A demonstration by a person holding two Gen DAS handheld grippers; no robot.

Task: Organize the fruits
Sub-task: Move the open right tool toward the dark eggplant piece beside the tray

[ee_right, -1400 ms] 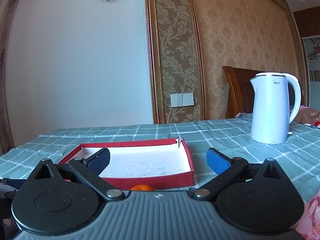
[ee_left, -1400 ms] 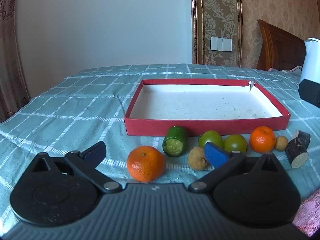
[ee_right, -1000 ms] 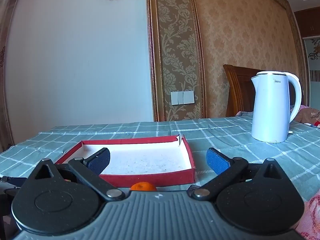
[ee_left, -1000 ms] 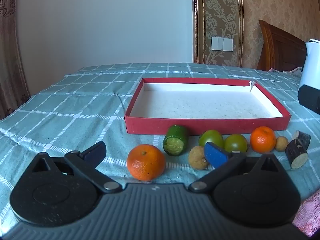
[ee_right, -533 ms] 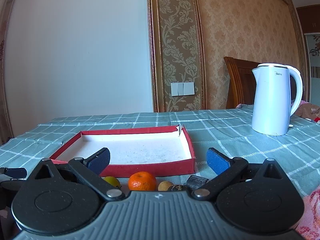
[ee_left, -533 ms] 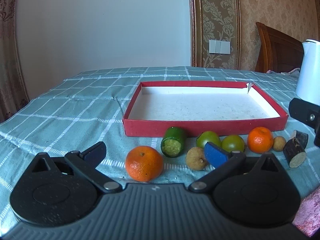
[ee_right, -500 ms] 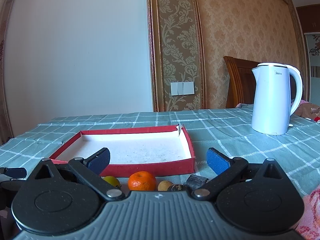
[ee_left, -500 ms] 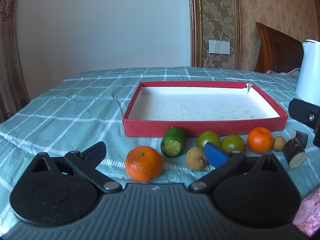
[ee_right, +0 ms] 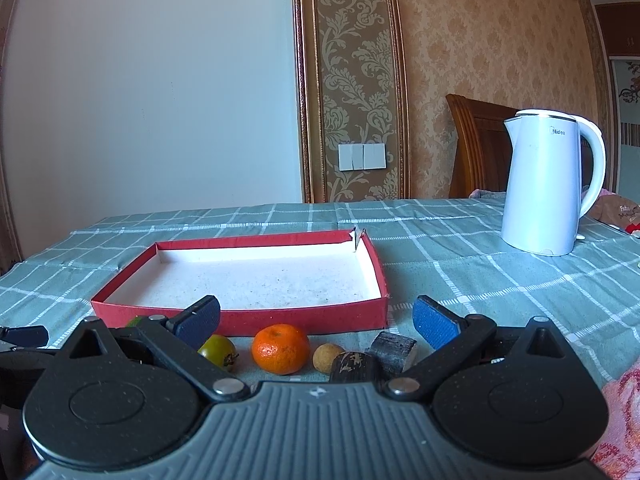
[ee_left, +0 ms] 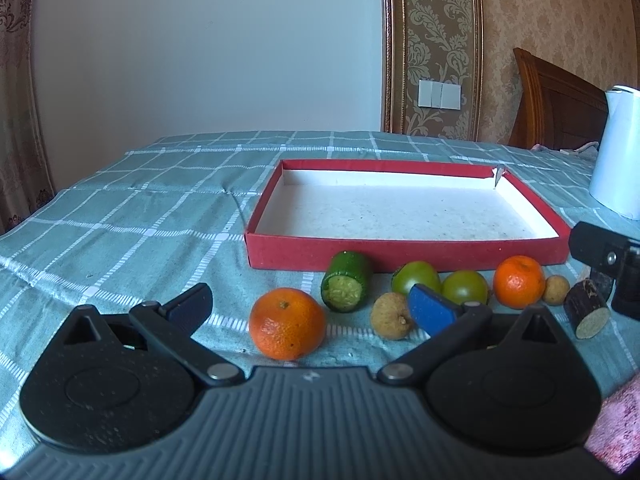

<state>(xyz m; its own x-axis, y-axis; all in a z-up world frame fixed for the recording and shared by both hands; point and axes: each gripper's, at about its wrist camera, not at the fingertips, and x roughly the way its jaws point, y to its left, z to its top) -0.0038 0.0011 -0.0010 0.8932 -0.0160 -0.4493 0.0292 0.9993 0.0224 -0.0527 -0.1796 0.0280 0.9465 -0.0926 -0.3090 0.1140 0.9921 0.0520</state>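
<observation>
Both my tools are wide open and hold nothing.

My left tool [ee_left: 310, 306] has the big orange [ee_left: 287, 323] just ahead; my right tool [ee_right: 316, 316] faces the small orange [ee_right: 280, 347]. Behind the fruit row sits the red box [ee_left: 404, 255], mid-desk.

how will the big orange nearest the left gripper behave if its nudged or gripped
The orange looks round and sits free on the tablecloth, so a nudge would probably roll it. Its dimpled peel likely gives the pads some grip. It looks firm, though a hard squeeze might bruise it.
</observation>
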